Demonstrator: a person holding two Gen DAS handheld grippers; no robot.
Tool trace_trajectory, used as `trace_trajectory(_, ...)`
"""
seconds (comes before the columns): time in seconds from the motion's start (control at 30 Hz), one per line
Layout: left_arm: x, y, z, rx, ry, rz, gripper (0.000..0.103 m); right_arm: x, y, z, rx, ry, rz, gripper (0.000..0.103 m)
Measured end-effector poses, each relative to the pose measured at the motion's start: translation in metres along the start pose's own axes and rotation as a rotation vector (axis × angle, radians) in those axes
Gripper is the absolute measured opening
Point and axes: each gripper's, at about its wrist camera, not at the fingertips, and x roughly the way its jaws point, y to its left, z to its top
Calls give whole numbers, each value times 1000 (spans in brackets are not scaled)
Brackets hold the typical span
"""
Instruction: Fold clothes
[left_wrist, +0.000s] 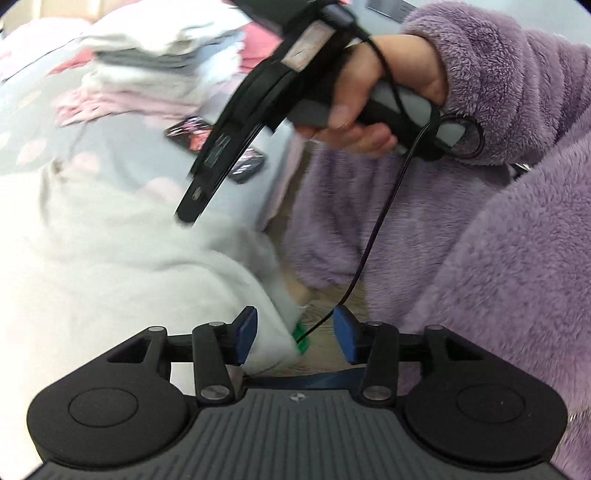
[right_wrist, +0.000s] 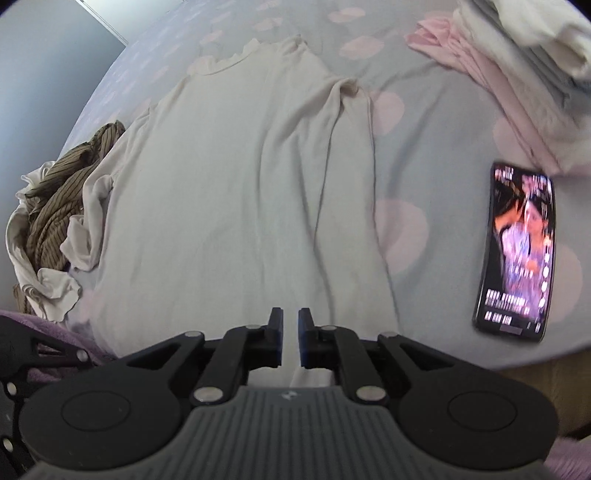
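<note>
Lying flat on the pale blue bedsheet with pink blotches (right_wrist: 424, 122): the cream ribbed long-sleeved top (right_wrist: 229, 192), frilled collar at the far end, hem nearest. Hovering over that hem, the right gripper (right_wrist: 290, 341), blue pads almost pressed together (a thin slit showing, nothing pinched). Gripping its handle, a hand (left_wrist: 373, 99) in a fluffy purple sleeve (left_wrist: 517, 74). Spreading wide at the bed's near edge, the left gripper (left_wrist: 295, 334), cloth just beside one pad. Resting at right, a lit black phone (right_wrist: 517, 247).

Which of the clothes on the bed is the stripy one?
The brown striped garment, crumpled at the left edge of the bed. The white top lies flat and plain; the folded pile is pink and white.
</note>
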Motion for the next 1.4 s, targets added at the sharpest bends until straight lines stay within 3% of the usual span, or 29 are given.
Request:
trace_trajectory(0.1,-7,38,0,-81,-28,79,43,4,-4,22,-11,-30,-10,13)
trace_trajectory(0.2,-19,85,4,-175,-88,169,42,11,-8,51,-9,-78,-14,26)
trace_trajectory(0.37,-35,165,19,-325,-219,280,42,26,-20,101,33,-162,-13,27)
trace_trajectory(0.53,-28,234,39,-422,-309,345,42,44,-39,140,86,-228,-19,27)
trace_trajectory(0.7,-15,289,42,-532,-322,363,42,73,-57,161,148,-213,10,27)
trace_trajectory(0.77,-5,308,43,-567,-325,351,36,84,-63,166,178,-203,19,26)
trace_trajectory(0.93,14,330,33,-628,-350,310,33,105,-71,174,220,-180,37,25)
trace_trajectory(0.97,18,332,32,-631,-357,301,30,109,-71,175,220,-175,40,24)
trace_trajectory(1.0,22,333,32,-630,-367,294,28,112,-71,175,221,-172,50,15)
trace_trajectory(1.03,24,333,32,-624,-379,287,18,113,-72,176,226,-175,75,5)
trace_trajectory(1.07,25,333,33,-618,-393,278,8,113,-72,176,231,-179,94,5)
trace_trajectory(1.1,25,333,33,-614,-401,274,4,111,-71,177,235,-184,95,4)
trace_trajectory(1.3,17,324,41,-601,-416,333,0,73,-69,183,213,-263,-42,4)
trace_trajectory(1.4,21,328,45,-618,-393,347,0,73,-76,188,209,-276,-73,4)
